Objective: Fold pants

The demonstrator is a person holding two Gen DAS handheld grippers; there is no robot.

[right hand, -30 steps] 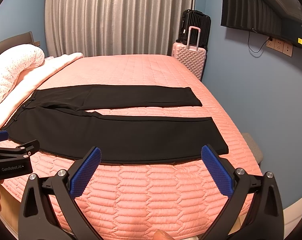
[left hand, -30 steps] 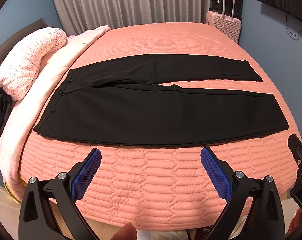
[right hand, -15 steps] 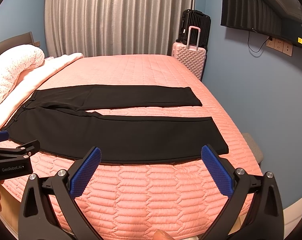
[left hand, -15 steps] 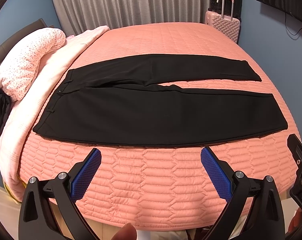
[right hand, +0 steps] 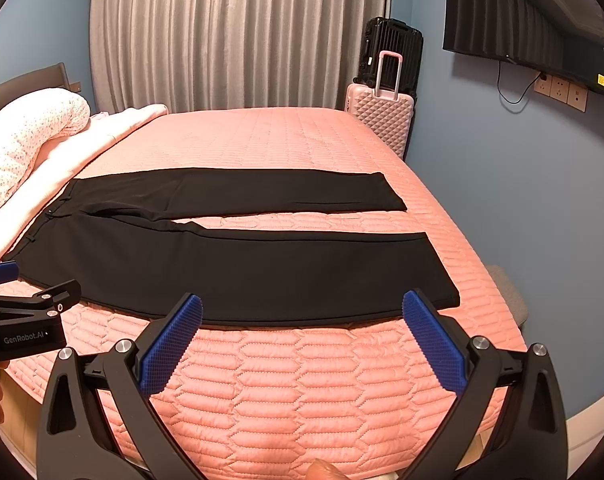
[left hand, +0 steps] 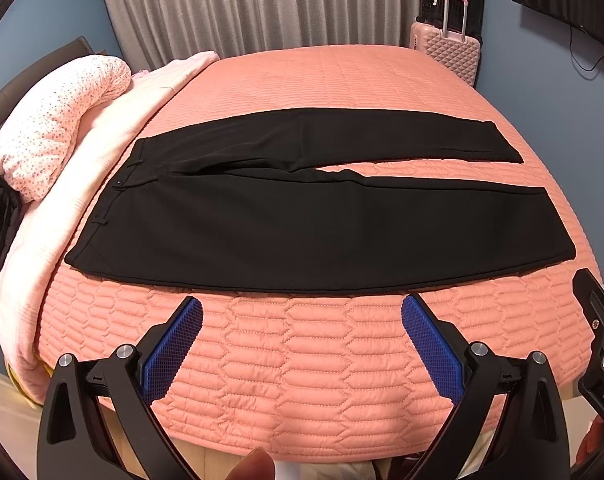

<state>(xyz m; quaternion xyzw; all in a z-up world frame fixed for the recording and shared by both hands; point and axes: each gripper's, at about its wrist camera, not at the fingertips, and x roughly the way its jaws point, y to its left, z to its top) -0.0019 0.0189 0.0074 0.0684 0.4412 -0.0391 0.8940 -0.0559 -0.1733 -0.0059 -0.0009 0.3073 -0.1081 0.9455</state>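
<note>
Black pants (left hand: 302, 224) lie flat on a pink quilted bed (left hand: 302, 360), waistband at the left, both legs spread apart and pointing right. They also show in the right wrist view (right hand: 242, 268). My left gripper (left hand: 302, 312) is open and empty, held above the bed's near edge just short of the near leg's hem side. My right gripper (right hand: 302, 312) is open and empty, near the front edge by the near leg's cuff end. The left gripper's body (right hand: 22, 320) shows at the left of the right wrist view.
A rolled spotted duvet (left hand: 58, 120) and pale blanket lie at the bed's left end. A pink suitcase (right hand: 381, 120) and a black one stand by the far corner. Grey curtains hang behind. A wall TV (right hand: 521, 28) hangs at the right.
The left gripper has drifted very slightly; the pants sit a touch higher in its view. The right gripper has not visibly moved. Both stay open.
</note>
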